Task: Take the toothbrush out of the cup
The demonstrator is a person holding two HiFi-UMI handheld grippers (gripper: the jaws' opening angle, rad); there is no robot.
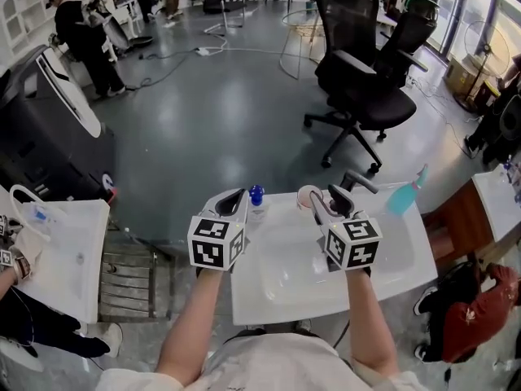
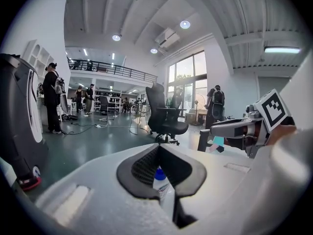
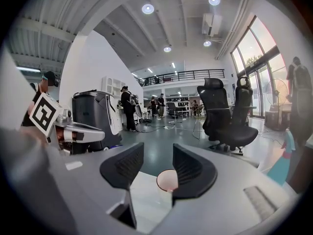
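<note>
A pink cup (image 1: 308, 195) stands at the back rim of a white basin (image 1: 277, 287). In the right gripper view the cup (image 3: 166, 180) shows low between the pads, partly behind the right one. I see no toothbrush in any view. My right gripper (image 1: 324, 203) (image 3: 157, 155) is open and empty, just short of the cup. My left gripper (image 1: 234, 201) (image 2: 157, 150) is shut with its pads meeting. A clear bottle with a blue cap (image 1: 256, 195) (image 2: 159, 178) stands just beyond it, seen through the slit below the pads.
A dark faucet (image 1: 359, 181) and a teal spray bottle (image 1: 404, 195) stand at the basin's back right. Black office chairs (image 1: 366, 80) stand on the grey floor beyond. A black machine (image 1: 41, 129) and a white table (image 1: 69, 247) are at left, a red bag (image 1: 480, 308) at right.
</note>
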